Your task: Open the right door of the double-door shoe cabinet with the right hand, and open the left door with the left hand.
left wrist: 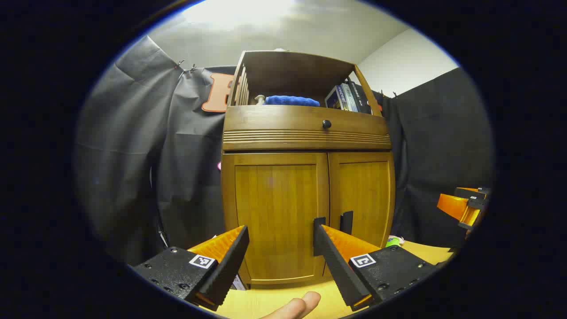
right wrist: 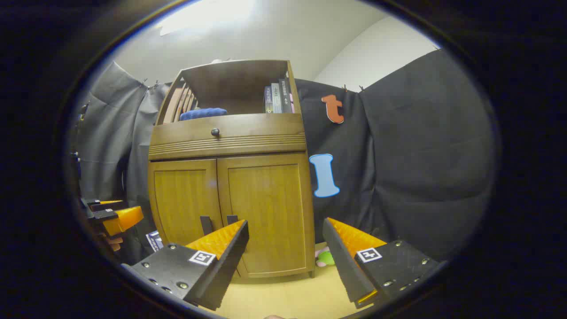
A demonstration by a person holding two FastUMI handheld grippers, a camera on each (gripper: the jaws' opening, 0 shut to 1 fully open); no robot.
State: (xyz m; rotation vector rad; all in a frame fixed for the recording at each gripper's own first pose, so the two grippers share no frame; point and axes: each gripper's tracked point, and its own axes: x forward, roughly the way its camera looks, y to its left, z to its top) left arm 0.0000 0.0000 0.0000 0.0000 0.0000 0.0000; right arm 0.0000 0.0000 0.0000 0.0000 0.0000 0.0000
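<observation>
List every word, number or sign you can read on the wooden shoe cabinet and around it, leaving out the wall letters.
No text can be read.
Upright books on the brown wooden cabinet: spine print too small and blurred.
Square black-and-white markers: patterns, no words.
Small printed card beside the cabinet's base: blurred.

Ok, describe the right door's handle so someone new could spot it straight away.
Start at the wooden shoe cabinet, below its drawer with the round knob. Two dark vertical handles sit side by side low at the centre seam; the right door's handle is the one on the wider-looking right panel.
</observation>
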